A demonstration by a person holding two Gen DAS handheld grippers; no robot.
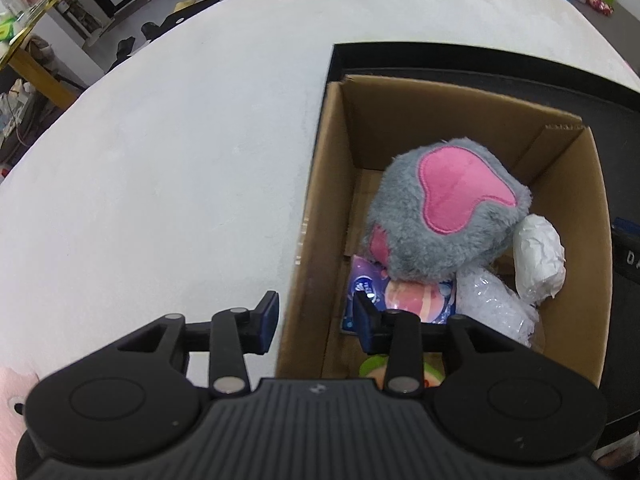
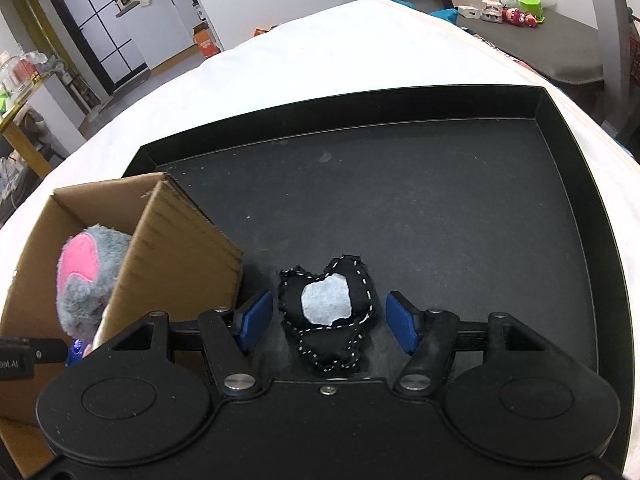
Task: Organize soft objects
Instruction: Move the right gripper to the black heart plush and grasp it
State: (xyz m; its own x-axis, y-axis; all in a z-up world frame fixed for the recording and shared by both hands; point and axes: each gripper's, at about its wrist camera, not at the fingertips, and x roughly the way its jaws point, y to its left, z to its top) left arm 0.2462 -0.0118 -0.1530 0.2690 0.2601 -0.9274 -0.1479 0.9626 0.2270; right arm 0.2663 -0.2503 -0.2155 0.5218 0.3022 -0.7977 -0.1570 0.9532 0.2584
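Observation:
A cardboard box (image 1: 568, 184) stands in a black tray (image 1: 480, 60) on a white cloth surface. Inside it lie a grey and pink plush toy (image 1: 440, 208), a purple printed packet (image 1: 404, 300), a white wrapped bundle (image 1: 538, 256) and bubble wrap (image 1: 492, 300). My left gripper (image 1: 316, 320) is open and empty, straddling the box's left wall. In the right wrist view, a small black felt pouch with a white patch (image 2: 330, 312) lies on the tray floor (image 2: 400, 208). My right gripper (image 2: 326, 322) is open with its fingers on either side of the pouch. The box (image 2: 176, 248) and plush (image 2: 84, 276) sit to its left.
The white cloth surface (image 1: 180, 160) spreads left of the tray. A pink soft item (image 1: 14, 392) shows at the lower left edge. A grey table with toys and cups (image 2: 520, 4) stands behind on the right. Room furniture is beyond on the left.

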